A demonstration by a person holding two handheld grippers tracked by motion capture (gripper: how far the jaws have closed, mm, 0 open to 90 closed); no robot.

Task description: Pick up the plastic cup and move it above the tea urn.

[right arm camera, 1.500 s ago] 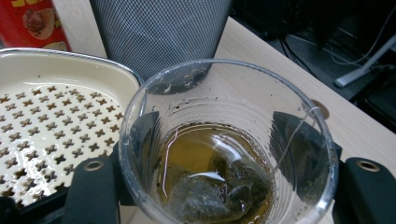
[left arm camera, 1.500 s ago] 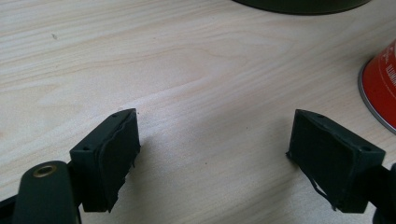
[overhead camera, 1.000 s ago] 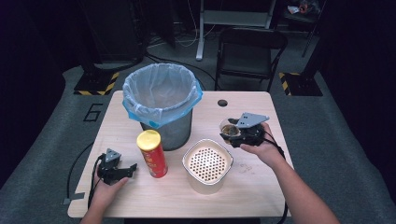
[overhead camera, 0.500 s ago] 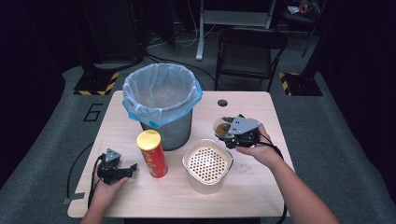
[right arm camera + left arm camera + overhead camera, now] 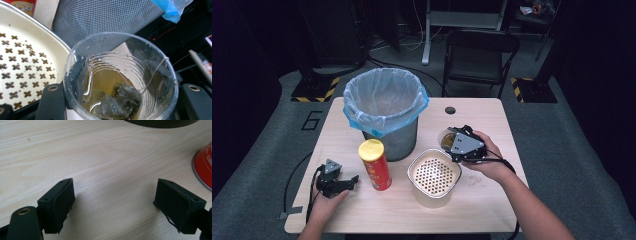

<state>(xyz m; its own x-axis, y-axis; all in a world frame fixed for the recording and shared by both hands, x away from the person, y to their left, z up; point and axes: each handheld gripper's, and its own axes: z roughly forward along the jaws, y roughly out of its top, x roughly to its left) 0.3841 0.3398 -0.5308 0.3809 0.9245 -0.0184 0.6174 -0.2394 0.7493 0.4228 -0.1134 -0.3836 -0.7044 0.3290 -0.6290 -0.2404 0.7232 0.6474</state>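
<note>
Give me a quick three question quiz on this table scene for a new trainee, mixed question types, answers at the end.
1. True or false: the left gripper is clamped on the red chip can.
2. What does the right gripper hold?
A. a clear plastic cup with tea and a tea bag
B. a yellow lid
C. a blue bin liner
3. Fill in: the cup is held beside the white perforated strainer container, with the mesh ____ bin behind it.

Key: 1 false, its jaws stand open over bare table; 2 A; 3 trash.
</note>
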